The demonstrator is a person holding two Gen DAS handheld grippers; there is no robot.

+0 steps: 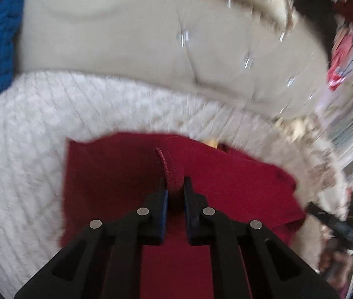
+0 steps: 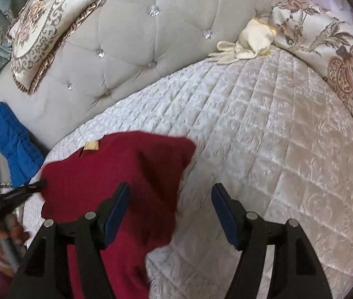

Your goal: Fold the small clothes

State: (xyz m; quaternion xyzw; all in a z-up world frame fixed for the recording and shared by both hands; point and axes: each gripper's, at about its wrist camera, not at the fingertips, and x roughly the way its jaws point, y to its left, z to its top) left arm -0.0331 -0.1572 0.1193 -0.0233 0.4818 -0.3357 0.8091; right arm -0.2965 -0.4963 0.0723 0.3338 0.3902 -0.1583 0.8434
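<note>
On quilted white bedspread (image 2: pixel 263 137): dark red garment (image 2: pixel 116 169), mid-fold. Left gripper (image 1: pixel 175 186) clenched on its hem, probably lifted; right gripper (image 2: pixel 170 199) released, alongside. Next: carry hem across, flatten.

Bed with white quilted embossed bedspread (image 2: pixel 263 129), dark red knitted garment (image 2: pixel 116 172) spread on it, blue quilted cloth (image 2: pixel 14 139) at its edge by the grey tufted headboard (image 2: pixel 131 44), floral patterned bolster cushion (image 2: pixel 325 49), cream fabric piece (image 2: pixel 248 42)
</note>
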